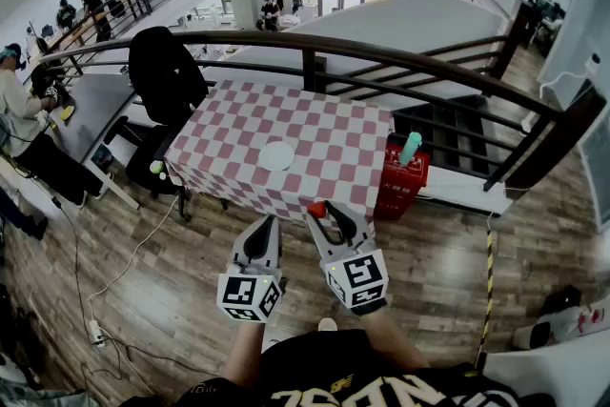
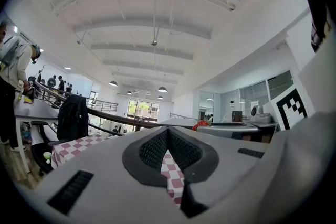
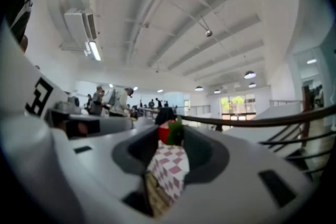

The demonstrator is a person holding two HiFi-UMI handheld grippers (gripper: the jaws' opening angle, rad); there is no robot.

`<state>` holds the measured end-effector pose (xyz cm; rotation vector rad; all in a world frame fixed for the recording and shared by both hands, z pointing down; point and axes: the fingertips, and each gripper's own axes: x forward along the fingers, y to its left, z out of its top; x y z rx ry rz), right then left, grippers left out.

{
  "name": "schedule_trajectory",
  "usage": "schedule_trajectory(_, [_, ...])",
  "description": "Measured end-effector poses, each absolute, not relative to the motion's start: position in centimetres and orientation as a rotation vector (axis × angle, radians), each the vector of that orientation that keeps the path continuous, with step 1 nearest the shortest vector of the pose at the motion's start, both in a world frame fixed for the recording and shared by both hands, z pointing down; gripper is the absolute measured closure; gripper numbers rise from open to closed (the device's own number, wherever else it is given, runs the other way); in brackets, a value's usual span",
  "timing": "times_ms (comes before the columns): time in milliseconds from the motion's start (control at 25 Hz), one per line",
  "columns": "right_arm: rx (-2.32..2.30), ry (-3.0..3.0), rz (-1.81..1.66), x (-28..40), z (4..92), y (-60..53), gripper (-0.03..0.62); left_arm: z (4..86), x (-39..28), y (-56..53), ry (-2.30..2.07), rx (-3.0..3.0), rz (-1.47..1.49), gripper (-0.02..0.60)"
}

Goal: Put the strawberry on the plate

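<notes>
The white plate (image 1: 277, 155) lies on the red-and-white checked table (image 1: 334, 133), which stands some way ahead of me. My right gripper (image 1: 322, 212) is held over the wooden floor in front of the table's near edge, shut on a red strawberry (image 1: 315, 209). In the right gripper view the strawberry (image 3: 169, 132), with its green leaves, sits between the tips of the right gripper (image 3: 171, 131). My left gripper (image 1: 267, 222) is held beside it with nothing in it. In the left gripper view the tips of the left gripper (image 2: 168, 132) meet.
A black chair with a dark jacket (image 1: 167, 71) stands at the table's left corner. A red crate (image 1: 404, 176) with a teal bottle (image 1: 410, 148) sits at its right. A dark railing (image 1: 381, 57) runs behind the table. People work at a table far left (image 1: 29, 110).
</notes>
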<state>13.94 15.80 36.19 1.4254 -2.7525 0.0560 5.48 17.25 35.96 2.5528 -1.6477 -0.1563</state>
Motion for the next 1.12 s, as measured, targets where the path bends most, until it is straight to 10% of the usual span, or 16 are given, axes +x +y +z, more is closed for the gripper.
schedule_trajectory(1120, [1.48,-2.643,0.194,13.8,41.7,5.5,0.441,41.2,5.2,6.2,-1.541,2.547,-0.091,0.572])
